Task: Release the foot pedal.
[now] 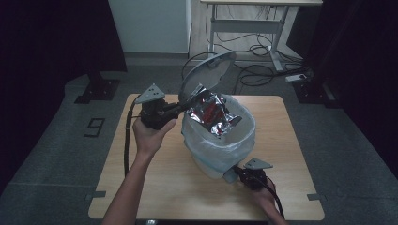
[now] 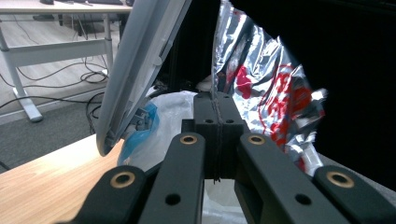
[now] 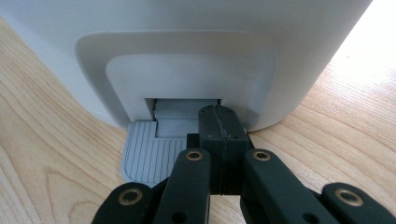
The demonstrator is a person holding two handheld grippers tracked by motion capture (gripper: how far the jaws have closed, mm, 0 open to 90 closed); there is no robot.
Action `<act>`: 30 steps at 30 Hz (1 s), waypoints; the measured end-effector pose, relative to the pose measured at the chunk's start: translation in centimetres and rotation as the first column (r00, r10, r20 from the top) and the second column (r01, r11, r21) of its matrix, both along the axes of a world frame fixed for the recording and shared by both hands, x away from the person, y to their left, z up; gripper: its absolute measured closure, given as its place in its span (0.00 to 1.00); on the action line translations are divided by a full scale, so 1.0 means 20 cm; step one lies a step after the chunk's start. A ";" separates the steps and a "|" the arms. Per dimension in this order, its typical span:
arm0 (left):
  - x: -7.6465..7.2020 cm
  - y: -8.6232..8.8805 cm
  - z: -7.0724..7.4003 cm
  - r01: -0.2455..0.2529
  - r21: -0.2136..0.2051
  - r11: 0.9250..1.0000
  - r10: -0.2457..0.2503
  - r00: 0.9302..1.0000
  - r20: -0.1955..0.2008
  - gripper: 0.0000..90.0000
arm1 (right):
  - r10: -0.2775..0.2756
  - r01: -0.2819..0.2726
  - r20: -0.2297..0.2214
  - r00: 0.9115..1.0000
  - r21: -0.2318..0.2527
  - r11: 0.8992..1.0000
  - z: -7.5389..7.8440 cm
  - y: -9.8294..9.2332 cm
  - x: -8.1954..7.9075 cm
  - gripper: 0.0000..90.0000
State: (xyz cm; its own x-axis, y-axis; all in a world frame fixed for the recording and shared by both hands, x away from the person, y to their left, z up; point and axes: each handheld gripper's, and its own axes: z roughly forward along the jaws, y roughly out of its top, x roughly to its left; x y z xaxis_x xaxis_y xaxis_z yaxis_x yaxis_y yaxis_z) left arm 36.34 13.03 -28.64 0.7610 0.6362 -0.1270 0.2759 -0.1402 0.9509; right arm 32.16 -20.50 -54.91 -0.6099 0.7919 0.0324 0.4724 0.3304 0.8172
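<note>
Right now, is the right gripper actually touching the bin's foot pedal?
Touching. In the right gripper view, the right gripper has its shut jaws resting on the ribbed pedal at the bin base, with no gap visible.

Grey carpet floor [image 1: 56, 154], white desk [image 1: 263, 18], tangled cables [image 1: 256, 70]

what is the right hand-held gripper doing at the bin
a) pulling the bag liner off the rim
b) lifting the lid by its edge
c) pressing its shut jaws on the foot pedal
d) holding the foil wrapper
c: the right hand-held gripper has its shut jaws down on the ribbed foot pedal at the base of the bin, and the lid stands open.
</note>
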 end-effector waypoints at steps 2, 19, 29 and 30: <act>0.01 -0.02 -0.01 -0.001 0.006 1.000 0.001 1.000 -0.002 1.00 | 0.000 0.000 0.000 1.000 0.000 1.000 0.00 0.00 0.00 1.00; 0.08 -0.17 -0.08 0.004 0.035 0.999 -0.004 1.000 -0.019 0.97 | 0.002 -0.002 0.000 1.000 0.001 1.000 0.00 0.00 0.00 1.00; 0.08 -0.18 -0.12 -0.010 0.099 0.995 0.014 0.999 -0.037 0.64 | 0.002 -0.002 0.001 1.000 0.000 1.000 0.00 0.00 0.00 1.00; 0.08 -0.18 -0.12 -0.010 0.099 0.995 0.014 0.999 -0.037 0.62 | 0.002 -0.002 0.001 1.000 0.000 1.000 0.00 0.00 0.00 1.00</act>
State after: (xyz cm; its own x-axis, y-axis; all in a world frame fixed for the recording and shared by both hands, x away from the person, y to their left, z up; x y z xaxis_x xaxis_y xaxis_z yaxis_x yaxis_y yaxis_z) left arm 37.92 9.39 -31.12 0.7490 0.6561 -0.0918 0.3138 -0.2293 0.9214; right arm 32.16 -20.52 -54.92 -0.6112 0.7908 0.0318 0.4707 0.3309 0.8179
